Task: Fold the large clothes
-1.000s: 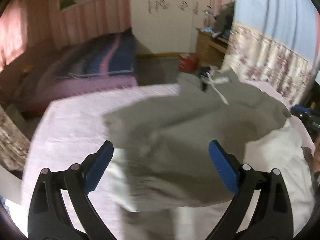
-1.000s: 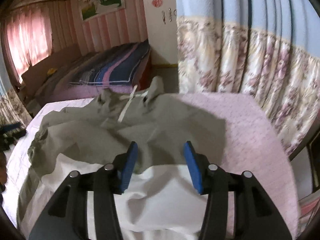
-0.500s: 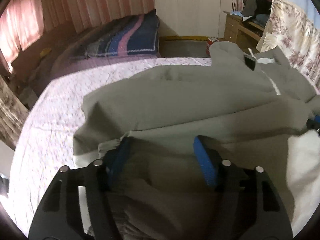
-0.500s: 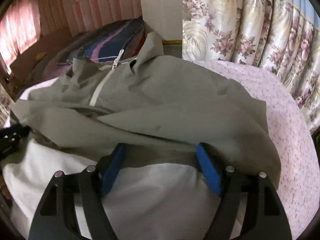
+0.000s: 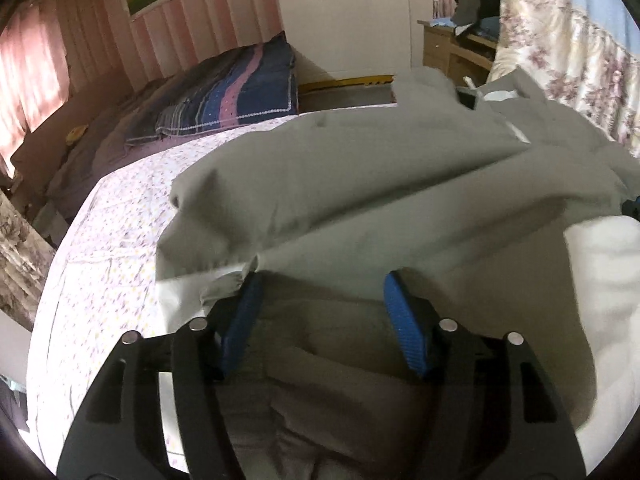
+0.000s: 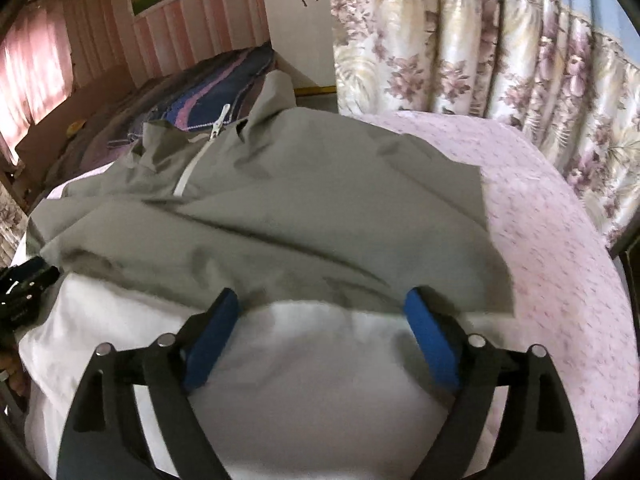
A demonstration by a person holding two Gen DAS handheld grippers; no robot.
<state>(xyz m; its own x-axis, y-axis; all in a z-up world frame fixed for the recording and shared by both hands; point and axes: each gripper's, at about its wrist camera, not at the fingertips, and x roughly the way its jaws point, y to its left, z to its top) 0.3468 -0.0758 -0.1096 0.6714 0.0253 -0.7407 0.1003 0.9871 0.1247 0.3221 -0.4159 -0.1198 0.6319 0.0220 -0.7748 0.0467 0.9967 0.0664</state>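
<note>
Grey jacket [image 6: 320,216] spread on pink floral bedspread [image 6: 560,240], white lining [image 6: 304,360] turned up at near hem, white zipper [image 6: 200,156] at far collar. Right gripper [image 6: 320,320] low over hem, jaws apart, just been opening, lining and hem between pads, not pinched. Left gripper [image 5: 320,308] over jacket's other near corner, jaws apart, opened slightly further, loose grey cloth between. Floral curtain [image 6: 480,60] beyond right gripper; striped blanket [image 5: 232,96] ahead of left.

The jacket [image 5: 360,184] is blurred, its near hem hidden under the left tongs [image 5: 324,300].
</note>
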